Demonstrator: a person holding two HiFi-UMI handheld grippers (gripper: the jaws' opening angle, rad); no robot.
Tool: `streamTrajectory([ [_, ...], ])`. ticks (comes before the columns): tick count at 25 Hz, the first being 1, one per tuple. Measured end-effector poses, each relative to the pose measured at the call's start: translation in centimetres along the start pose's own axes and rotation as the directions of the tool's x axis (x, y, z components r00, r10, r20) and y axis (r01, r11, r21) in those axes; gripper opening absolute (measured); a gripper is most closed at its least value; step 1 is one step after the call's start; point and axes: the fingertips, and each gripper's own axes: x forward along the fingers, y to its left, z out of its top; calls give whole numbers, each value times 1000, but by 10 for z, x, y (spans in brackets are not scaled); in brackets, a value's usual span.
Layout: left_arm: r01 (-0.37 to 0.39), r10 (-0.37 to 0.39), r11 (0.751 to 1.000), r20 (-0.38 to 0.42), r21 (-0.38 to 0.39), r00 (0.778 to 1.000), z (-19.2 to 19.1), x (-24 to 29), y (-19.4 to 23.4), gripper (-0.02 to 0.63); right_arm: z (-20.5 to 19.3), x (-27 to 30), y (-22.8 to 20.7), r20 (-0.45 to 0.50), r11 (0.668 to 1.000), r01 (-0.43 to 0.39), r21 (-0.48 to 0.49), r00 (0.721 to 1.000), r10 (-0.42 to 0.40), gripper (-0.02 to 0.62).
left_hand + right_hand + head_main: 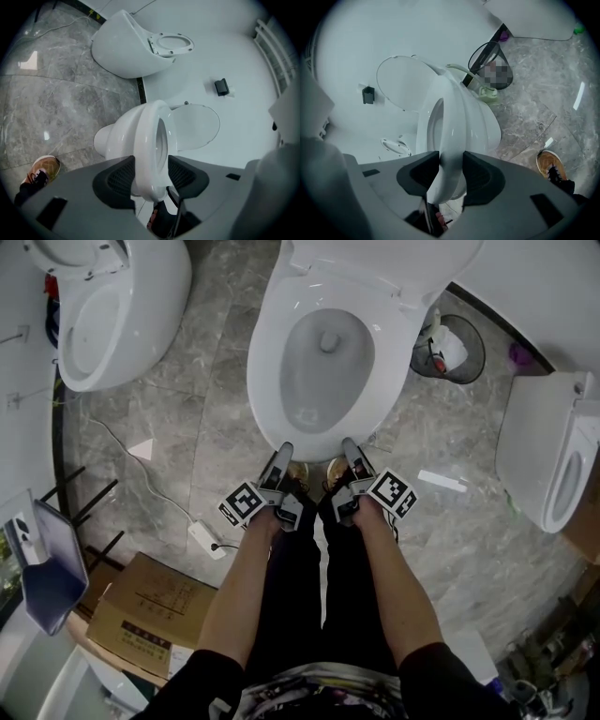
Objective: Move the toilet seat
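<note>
A white toilet stands in front of me with its lid [375, 268] up and its seat [272, 381] down on the bowl. Both grippers sit side by side at the front edge of the seat. My left gripper [283, 454] has its dark pads pressed on either side of the white front rim [152, 136]. My right gripper [349, 448] clamps the same rim [450, 131] just to the right. In the gripper views the rim fills the gap of the left gripper [151, 176] and of the right gripper [451, 176].
A second toilet [112, 315] stands at the left and a third [553, 456] at the right. A wire waste bin [450, 348] sits right of the bowl. A cardboard box [141, 615] and a power adapter [202, 538] with its cable lie on the grey marble floor at lower left.
</note>
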Motion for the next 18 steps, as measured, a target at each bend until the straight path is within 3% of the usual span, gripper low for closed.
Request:
streamTrajectory([
  [2,13,-13,1000,13,-22,1000,3,-3,-3,177,1,-3,6,7,1000,-10,10,1000,9,153],
  [3,-2,1,1000,10,6,1000,5,-6,-2,141,1,-5,9,7,1000,-16,15,1000,16,153],
  [4,-5,5,1000,11,18,1000,7,-9,-4,135,1,-7,12,5,1000,-21,21,1000,21,152],
  [7,95,-89,986,49,-136,995,1,-11,-33,130,0,-17,21,-2,998,-31,46,1000,31,148],
  [8,104,-97,982,53,-155,994,0,-12,-39,129,1,-20,25,-1,998,-34,56,999,34,146],
  [18,133,-128,985,55,-111,990,11,-27,-102,129,18,-51,79,-5,990,-95,107,995,96,138],
])
